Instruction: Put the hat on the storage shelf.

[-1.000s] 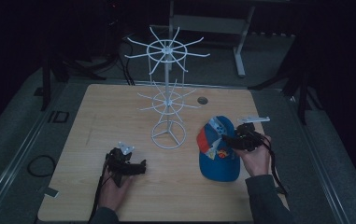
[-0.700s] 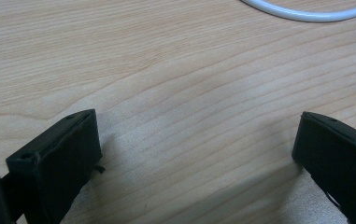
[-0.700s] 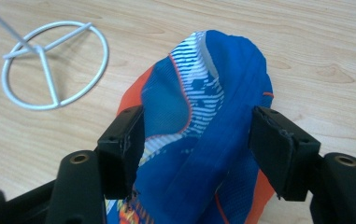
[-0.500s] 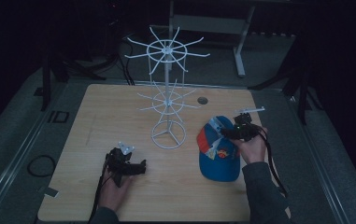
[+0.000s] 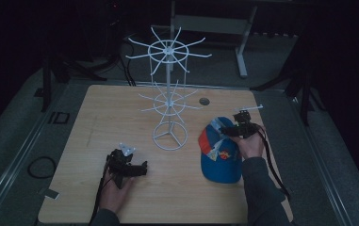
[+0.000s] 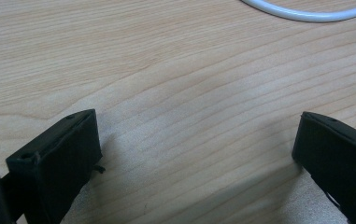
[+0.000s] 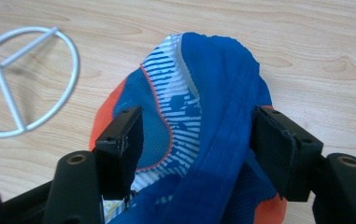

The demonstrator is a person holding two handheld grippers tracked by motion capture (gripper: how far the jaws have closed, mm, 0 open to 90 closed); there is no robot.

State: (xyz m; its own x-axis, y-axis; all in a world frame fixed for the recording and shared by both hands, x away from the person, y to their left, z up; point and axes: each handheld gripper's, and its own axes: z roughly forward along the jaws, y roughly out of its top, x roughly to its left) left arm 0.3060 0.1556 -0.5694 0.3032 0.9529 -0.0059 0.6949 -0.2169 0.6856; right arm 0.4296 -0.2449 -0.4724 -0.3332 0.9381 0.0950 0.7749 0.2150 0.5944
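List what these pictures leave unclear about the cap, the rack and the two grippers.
- Cap: the logo on it is too small and dim in the high view; the right gripper view cuts off its lower part.
- Right gripper: whether its jaws already pinch the fabric, which bulges between them.
- Rack: the left gripper view's top edge cuts its base ring.
- Left gripper: open over bare table.

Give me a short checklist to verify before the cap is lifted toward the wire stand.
1. Right gripper fingers on both sides of the cap: ok.
2. Fingers pressed firmly on the fabric: cannot tell.
3. Left gripper open, holding nothing: ok.
4. Left gripper apart from the stand: ok.
5. Stand upright on the table: ok.
6. Stand's hooks free: ok.
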